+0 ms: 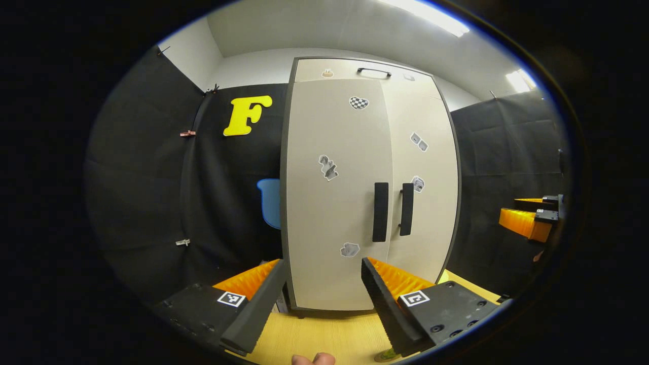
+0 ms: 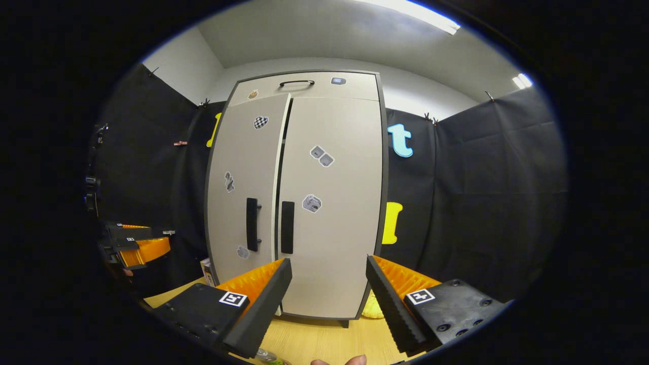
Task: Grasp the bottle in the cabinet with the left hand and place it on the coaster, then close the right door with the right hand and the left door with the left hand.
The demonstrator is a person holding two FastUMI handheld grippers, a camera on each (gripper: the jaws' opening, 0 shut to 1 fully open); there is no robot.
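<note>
Both doors of the cabinet (image 1: 370,187) look shut or very nearly so — in the right gripper view a dark seam runs between them and the left door (image 2: 243,192) seems to sit a touch proud of the right door (image 2: 329,203), so I'd judge the last step, pressing the left door home, is the one in hand or just finishing.

The left tool (image 1: 319,299) hangs in front of the cabinet's lower half, fingers spread wide, nothing between them. The right tool (image 2: 329,304) is likewise spread and empty, also facing the cabinet's foot. Each shows small at the edge of the other's view, off to the cabinet's side.

The bottle? At the bottom rim of the right gripper view, on the worktop (image 2: 314,339) in front of the cabinet, there's a pale greenish scrap that may be its top — too cropped to call. The coaster I can't make out for sure.

To finish cleanly: push flat on the left door's face close to its black handle (image 1: 380,212), far from the hinge side, and drive straight toward the cabinet until the seam closes. Don't hook the handle with a finger — it could pull the door back out on retreat. Keep the right tool off the cabinet's front.
</note>
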